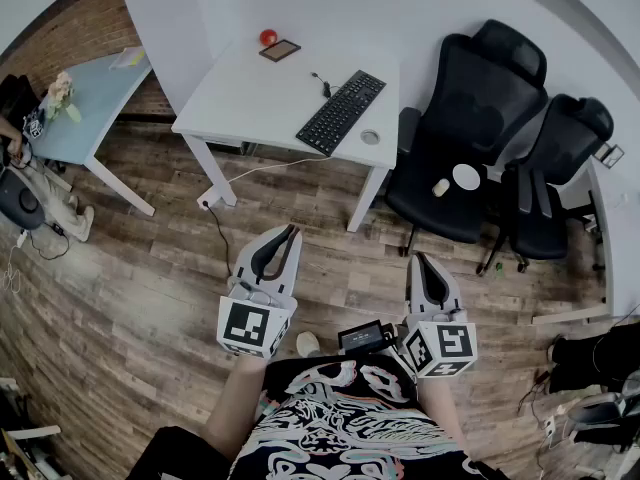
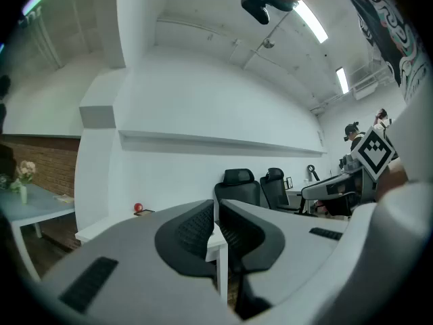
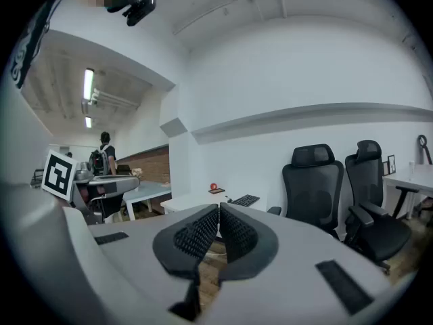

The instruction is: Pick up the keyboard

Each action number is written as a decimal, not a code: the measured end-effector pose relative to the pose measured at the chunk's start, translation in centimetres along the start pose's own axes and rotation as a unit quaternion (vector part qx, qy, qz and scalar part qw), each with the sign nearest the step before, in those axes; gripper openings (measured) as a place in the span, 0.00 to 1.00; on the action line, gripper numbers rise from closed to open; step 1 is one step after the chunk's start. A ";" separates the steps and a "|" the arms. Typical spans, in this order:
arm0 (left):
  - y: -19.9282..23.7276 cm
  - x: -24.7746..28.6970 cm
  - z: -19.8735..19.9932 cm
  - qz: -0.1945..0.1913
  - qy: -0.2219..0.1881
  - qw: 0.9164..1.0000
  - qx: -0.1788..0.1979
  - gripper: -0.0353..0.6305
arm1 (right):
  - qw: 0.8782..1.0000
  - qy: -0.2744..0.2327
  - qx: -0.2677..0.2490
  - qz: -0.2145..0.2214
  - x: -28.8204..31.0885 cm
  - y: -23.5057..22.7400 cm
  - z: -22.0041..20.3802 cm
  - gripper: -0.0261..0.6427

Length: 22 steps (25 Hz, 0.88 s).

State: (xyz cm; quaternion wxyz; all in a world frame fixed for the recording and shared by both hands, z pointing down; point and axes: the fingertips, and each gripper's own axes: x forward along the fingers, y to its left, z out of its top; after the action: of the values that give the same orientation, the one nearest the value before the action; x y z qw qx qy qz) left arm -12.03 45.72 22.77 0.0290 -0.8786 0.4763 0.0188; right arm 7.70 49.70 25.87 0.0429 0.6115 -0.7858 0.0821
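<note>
Both the left gripper (image 1: 283, 236) and right gripper (image 1: 424, 265) have jaws closed and empty, well apart from the keyboard (image 1: 341, 111) on the desk (image 1: 232, 93)

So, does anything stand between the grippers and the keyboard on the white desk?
Nothing visible blocks the way. Between the left gripper, the right gripper and the keyboard on the desk lies only open floor, with a thin cable on it near a desk leg. The chairs stand off to the right.

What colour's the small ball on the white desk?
Red: the small round ball shows best in the head view.
</note>
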 end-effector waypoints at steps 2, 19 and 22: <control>0.2 -0.1 -0.9 -0.004 0.024 1.000 0.009 0.11 | 1.000 0.000 0.002 -0.001 0.3 0.0 -0.1 0.09; 2.5 1.9 -1.3 -0.023 0.035 0.999 0.019 0.11 | 0.997 -0.066 0.017 0.027 2.3 1.1 2.5 0.09; 2.6 2.0 -2.2 -0.027 0.038 0.999 0.013 0.11 | 0.998 -0.062 0.029 0.018 2.5 0.9 2.0 0.09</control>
State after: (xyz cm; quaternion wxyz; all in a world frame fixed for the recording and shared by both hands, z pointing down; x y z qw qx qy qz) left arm -13.09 42.43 24.77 0.0225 -0.8907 0.4535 -0.0218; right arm 6.23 47.19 24.26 -0.0250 0.6019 -0.7953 0.0681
